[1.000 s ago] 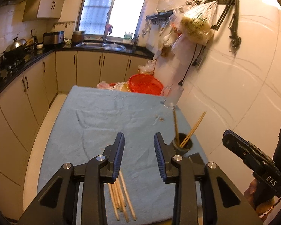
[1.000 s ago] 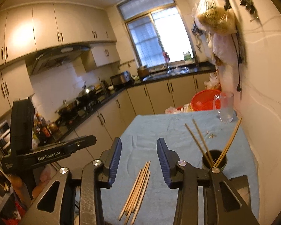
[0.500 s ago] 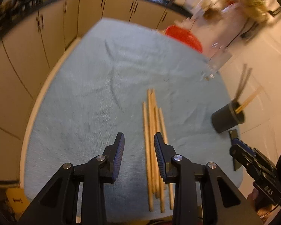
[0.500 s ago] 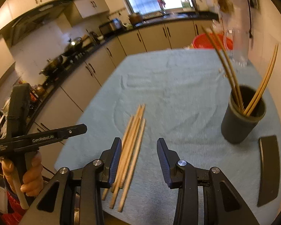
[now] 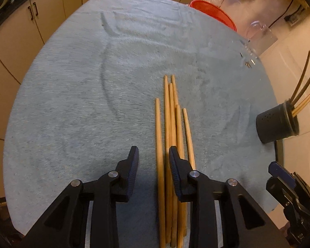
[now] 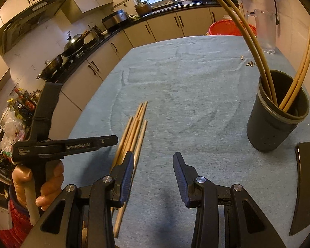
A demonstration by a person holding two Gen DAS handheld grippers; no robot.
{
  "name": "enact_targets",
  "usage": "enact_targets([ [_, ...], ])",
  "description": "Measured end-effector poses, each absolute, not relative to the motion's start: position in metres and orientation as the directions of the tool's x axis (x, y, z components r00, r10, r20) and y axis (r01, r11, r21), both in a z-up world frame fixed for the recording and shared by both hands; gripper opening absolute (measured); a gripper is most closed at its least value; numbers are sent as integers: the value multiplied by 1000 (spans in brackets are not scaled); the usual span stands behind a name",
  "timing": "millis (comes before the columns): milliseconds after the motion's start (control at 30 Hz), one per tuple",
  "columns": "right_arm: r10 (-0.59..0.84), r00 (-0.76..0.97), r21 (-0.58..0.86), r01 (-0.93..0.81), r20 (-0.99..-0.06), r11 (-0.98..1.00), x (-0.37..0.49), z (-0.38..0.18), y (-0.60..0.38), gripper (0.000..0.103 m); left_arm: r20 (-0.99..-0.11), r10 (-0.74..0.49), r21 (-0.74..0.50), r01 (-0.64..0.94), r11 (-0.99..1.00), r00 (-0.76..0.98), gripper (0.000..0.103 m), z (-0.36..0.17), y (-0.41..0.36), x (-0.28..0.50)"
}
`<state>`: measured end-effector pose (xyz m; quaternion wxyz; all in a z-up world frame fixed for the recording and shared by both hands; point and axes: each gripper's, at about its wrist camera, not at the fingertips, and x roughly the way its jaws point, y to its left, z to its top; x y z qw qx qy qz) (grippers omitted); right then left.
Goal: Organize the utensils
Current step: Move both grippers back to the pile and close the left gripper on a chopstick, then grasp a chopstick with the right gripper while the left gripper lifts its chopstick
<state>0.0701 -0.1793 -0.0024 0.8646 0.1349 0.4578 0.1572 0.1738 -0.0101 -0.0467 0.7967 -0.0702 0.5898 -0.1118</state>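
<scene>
Several wooden chopsticks (image 5: 171,124) lie side by side on the blue cloth (image 5: 82,113). My left gripper (image 5: 153,161) points steeply down over their near ends. Its jaws are closing, with the leftmost sticks in the gap and no pad pressing on them. My right gripper (image 6: 154,165) is open over bare cloth, just right of the chopsticks (image 6: 134,132), and holds nothing. A dark round holder (image 6: 277,113) stands to the right with a few chopsticks leaning in it. The same holder (image 5: 277,124) appears at the right of the left wrist view.
A black curved piece (image 6: 305,186) lies right of the holder. At the table's far end stand a glass pitcher (image 6: 266,31) and a red basket (image 6: 227,28). Cabinets and a stove with woks (image 6: 72,43) run along the left. A hand (image 6: 49,177) grips the left tool.
Both grippers have come down toward the table and tipped downward. The left one now sits over the chopsticks' near ends with a slightly narrower gap. The right gripper's gap is unchanged.
</scene>
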Motion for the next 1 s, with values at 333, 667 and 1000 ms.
enact_targets([
  [333, 405, 517, 388, -146, -754, 910, 71, -7, -183, 43, -944, -173, -157, 78, 984, 282, 7, -61, -16, 178],
  [667, 426, 377, 393, -166, -822, 904, 112, -32, -147, 33, -931, -180, -186, 11, 982, 317, 7, -62, 32, 170],
  [1000, 318, 281, 288, -144, -905, 947, 160, -60, -105, 22, -918, -231, -229, 45, 972, 321, 7, -64, 40, 167],
])
